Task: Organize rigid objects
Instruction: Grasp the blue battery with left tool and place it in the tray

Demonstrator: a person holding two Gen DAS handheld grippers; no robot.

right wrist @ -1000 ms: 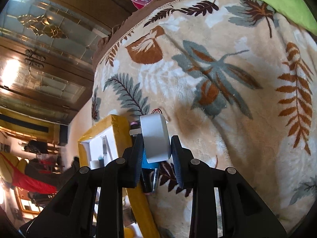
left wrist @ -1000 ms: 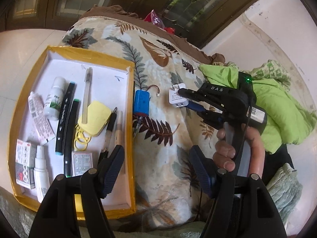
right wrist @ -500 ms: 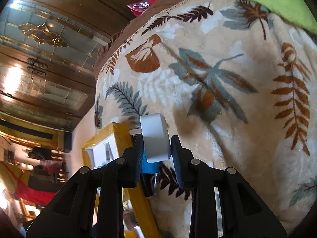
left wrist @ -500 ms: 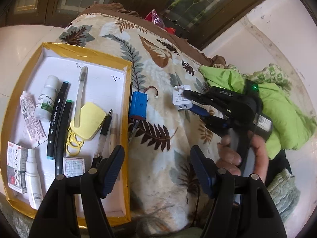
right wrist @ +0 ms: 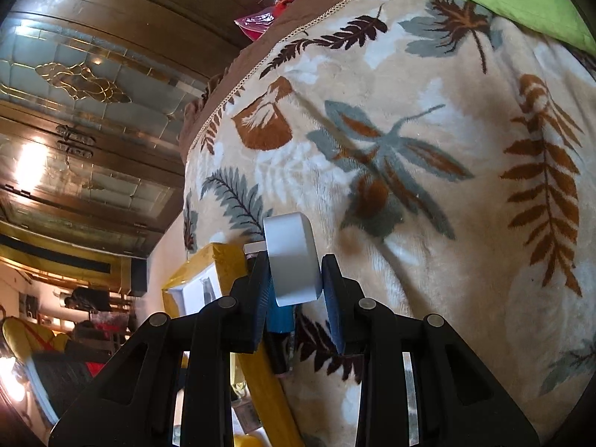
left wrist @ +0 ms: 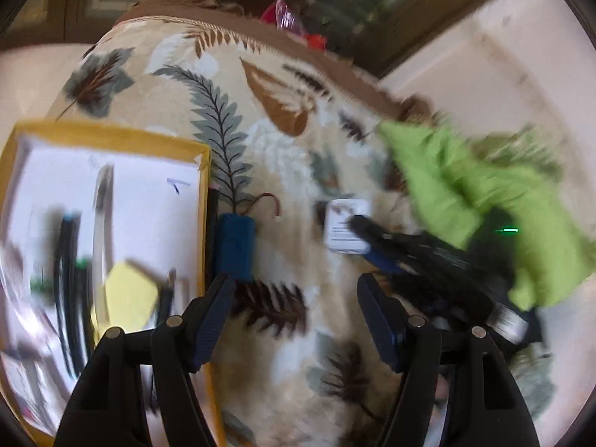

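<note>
My right gripper (right wrist: 294, 279) is shut on a white charger plug (right wrist: 292, 260) and holds it above the leaf-patterned blanket (right wrist: 409, 149). In the blurred left wrist view the same plug (left wrist: 344, 225) sits in the right gripper (left wrist: 357, 223). My left gripper (left wrist: 296, 316) is open and empty above the blanket. A blue battery pack (left wrist: 235, 247) with red wires lies just ahead of its left finger, beside the yellow-rimmed white tray (left wrist: 203, 193). The tray holds pens, a yellow tag and small bottles, all blurred.
A green cloth (left wrist: 465, 201) lies at the right on the blanket. A black pen (left wrist: 213, 205) lies along the tray's outer edge. A pink wrapper (right wrist: 257, 24) sits at the blanket's far edge. Wood and glass doors stand behind.
The left gripper has moved forward and right over the blanket, so the tray slides left and the view blurs. The right gripper still holds the plug and has shifted slightly.
</note>
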